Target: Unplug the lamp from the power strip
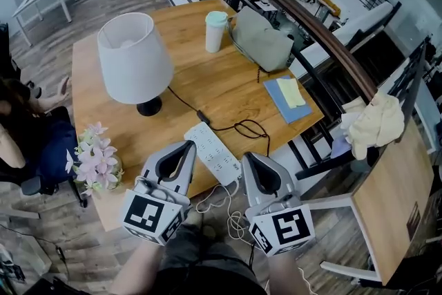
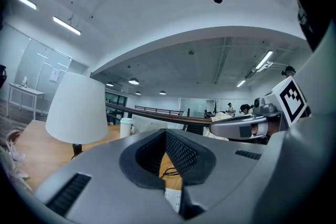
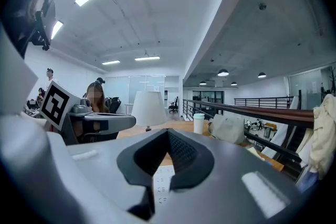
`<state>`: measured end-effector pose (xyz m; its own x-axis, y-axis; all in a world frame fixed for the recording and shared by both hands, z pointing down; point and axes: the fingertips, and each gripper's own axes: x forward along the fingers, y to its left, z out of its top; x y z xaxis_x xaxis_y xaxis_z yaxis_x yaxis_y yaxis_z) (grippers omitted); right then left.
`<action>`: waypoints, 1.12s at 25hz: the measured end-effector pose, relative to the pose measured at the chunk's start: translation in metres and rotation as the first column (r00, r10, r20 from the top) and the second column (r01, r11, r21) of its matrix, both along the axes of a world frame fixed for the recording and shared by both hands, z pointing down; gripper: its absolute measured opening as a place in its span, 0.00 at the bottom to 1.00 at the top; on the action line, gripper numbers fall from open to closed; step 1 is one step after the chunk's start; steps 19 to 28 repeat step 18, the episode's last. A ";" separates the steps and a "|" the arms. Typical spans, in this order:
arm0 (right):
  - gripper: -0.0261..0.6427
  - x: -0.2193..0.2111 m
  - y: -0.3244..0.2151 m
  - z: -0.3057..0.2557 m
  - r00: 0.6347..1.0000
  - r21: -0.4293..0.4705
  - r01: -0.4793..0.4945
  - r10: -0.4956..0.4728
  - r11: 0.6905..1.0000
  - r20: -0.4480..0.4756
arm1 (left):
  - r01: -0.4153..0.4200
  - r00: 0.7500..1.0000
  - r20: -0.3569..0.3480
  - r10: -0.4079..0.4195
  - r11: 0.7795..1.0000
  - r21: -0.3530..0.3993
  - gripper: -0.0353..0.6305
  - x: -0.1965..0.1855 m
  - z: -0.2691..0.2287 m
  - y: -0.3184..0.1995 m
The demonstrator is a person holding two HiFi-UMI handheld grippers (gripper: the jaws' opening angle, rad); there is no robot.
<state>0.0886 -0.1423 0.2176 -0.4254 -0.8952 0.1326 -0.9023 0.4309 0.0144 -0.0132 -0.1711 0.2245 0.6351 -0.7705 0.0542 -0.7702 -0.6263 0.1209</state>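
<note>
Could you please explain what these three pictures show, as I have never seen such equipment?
There is no robot here: a person holds a clamp-like tool, a gripper, in each hand. The head view comes from a camera on the person's head, looking down at a wooden table. The left gripper and right gripper show at the bottom; their marker cubes are part of them. The other two pictures come from cameras riding on each gripper, looking along its jaws. On the table stand a lamp, a cup, a grey bag, a blue folder and a white power strip, with pink flowers at its left edge. A black cord runs from the lamp toward the strip. Both grippers are shut and hold nothing.
</note>
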 end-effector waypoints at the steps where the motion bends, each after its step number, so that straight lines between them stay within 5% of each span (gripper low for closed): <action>1: 0.05 0.000 0.000 -0.003 1.000 0.009 0.002 -0.002 1.000 0.002 | -0.002 1.000 -0.001 0.002 1.000 0.007 0.05 0.000 -0.004 0.000; 28: 0.05 -0.007 0.002 -0.034 1.000 0.055 0.017 -0.018 0.998 0.020 | -0.023 1.000 -0.006 0.023 0.999 0.033 0.05 -0.002 -0.033 0.005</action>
